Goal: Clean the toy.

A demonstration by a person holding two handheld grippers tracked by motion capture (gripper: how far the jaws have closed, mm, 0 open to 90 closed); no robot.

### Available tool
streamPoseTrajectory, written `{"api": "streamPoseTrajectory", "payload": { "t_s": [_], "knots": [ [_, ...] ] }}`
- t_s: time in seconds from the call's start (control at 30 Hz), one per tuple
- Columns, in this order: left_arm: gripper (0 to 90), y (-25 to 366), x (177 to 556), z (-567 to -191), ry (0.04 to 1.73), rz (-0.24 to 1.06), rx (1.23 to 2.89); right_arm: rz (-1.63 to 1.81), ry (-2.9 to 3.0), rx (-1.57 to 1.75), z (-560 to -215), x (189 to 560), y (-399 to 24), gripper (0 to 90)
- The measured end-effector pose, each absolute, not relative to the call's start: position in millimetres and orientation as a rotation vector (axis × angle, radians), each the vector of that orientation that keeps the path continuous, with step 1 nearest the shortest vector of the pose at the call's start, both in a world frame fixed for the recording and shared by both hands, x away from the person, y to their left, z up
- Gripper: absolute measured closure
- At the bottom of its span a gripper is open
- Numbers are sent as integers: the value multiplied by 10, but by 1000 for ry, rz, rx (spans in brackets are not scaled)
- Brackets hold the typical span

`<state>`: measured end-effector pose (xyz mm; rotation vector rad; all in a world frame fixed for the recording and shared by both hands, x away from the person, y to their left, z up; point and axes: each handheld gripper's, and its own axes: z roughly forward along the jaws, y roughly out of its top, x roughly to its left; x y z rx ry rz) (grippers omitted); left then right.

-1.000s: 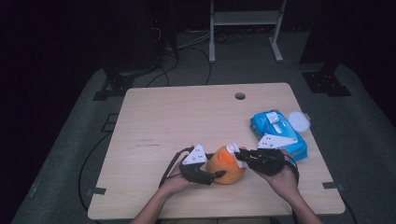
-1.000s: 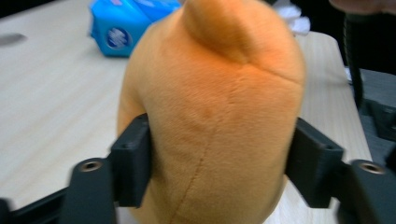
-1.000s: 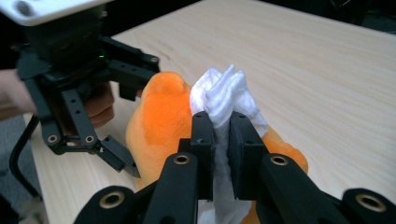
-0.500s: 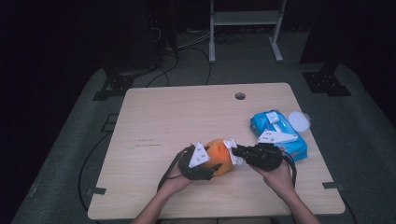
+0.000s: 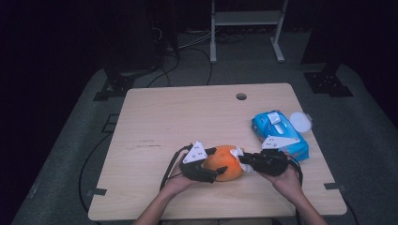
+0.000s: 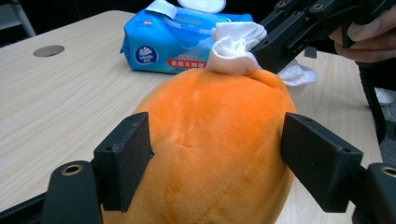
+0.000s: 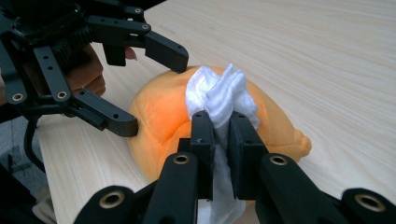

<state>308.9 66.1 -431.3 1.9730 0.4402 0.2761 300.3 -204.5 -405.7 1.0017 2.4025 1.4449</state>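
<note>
— Both hands now sit a little further left on the counter point(image 5: 187, 112) than a second ago, and the plush point(image 5: 226, 162) has gone with them. What else changed?

— Jaws of the left gripper point(image 5: 212, 165) have just been opening. In the left gripper view they stand either side of the plush point(image 6: 215, 149), the left one at the fabric, the right one just clear of it, so nothing is squeezed.

— And the right gripper point(image 5: 244, 161)?

— Clamped on a white wipe point(image 7: 219, 100), jaws pinched together on it. The wipe rests on top of the plush.

— Where does the plush lie?

— On the counter near its front edge, roughly mid-width, between the two grippers.

— Anything around it?

— A blue wipe pack point(image 5: 279, 134) lies just behind the right gripper, with a round white lid point(image 5: 300, 122) beside its far end. Nothing stands between the grippers and the plush.

— The surface?

— Light wood, with a round hole point(image 5: 241, 96) near the far edge. Otherwise bare.

— The room?

— Dark. Grey floor, cables point(image 5: 187, 47) trailing behind the counter, a white stand point(image 5: 246, 21) at the back, black feet point(image 5: 327, 79) on the right.
</note>
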Motion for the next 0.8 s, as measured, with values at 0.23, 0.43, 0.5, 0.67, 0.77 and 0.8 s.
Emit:
{"api": "streamPoseTrajectory", "payload": {
  "t_s": [0.23, 0.43, 0.5, 0.67, 0.77, 0.8],
  "knots": [
    [317, 573, 2955, -4330, 358, 260, 2073, 1396, 2417, 1017, -4106, 2951, -2153, 805],
    [337, 531, 2865, -4289, 281, 169, 2126, 1386, 2408, 1048, -4092, 2970, -2162, 805],
    [323, 564, 2882, -4246, 271, 127, 2117, 1377, 2446, 1044, -4151, 2968, -2125, 805],
    [224, 582, 2927, -4126, 275, 144, 2044, 1383, 2503, 999, -4212, 2902, -2144, 804],
    [185, 517, 2988, -4125, 270, 158, 2045, 1371, 2533, 934, -4227, 2816, -2158, 803],
    [181, 485, 3016, -4130, 266, 167, 2052, 1365, 2538, 923, -4223, 2799, -2158, 803]
  ]
}}
